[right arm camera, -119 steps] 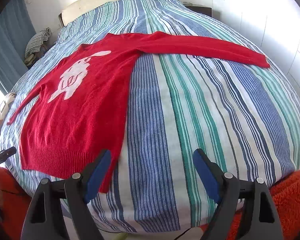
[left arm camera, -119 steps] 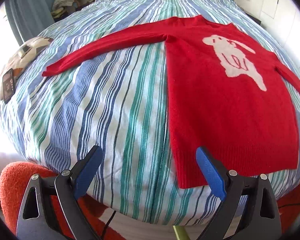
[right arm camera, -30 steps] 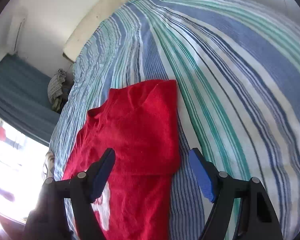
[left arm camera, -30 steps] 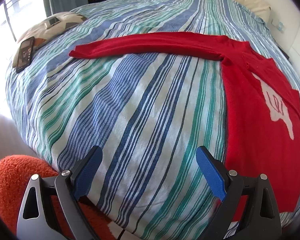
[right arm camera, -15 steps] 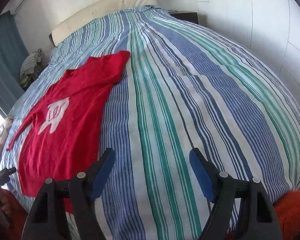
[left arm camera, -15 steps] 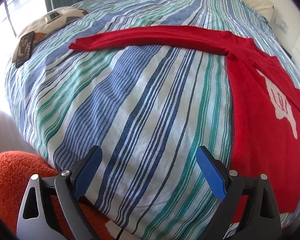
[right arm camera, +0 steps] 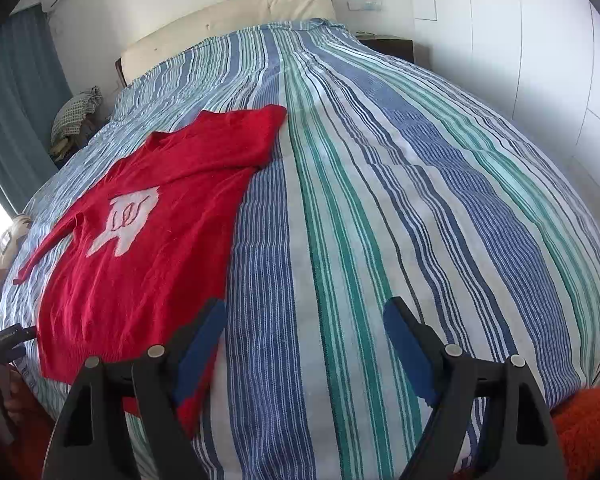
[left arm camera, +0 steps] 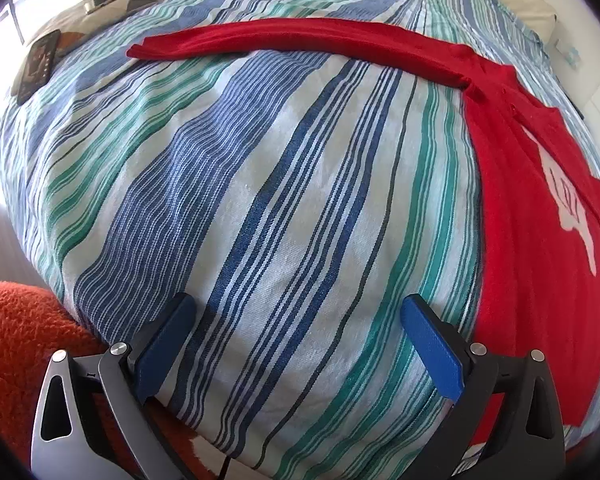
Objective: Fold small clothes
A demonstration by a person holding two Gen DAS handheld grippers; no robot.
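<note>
Red knit, a small sweater with a white animal on its chest, lies flat on the near left part of a striped bedspread. In the right wrist view, 1 sleeve is already folded in across the shoulder; the other sleeve stretches straight out across the stripes in the left wrist view. By my reading, the sleeve stage is half done and the outstretched sleeve is next. The left gripper hangs over bare bedspread, its jaws opening wide with nothing between them, well short of the cuff. The right gripper is also empty, jaws opening, beside the hem. The next move likely calls for the left gripper to reach the cuff, pinch it, and carry it over the chest without dragging the body askew.
</note>
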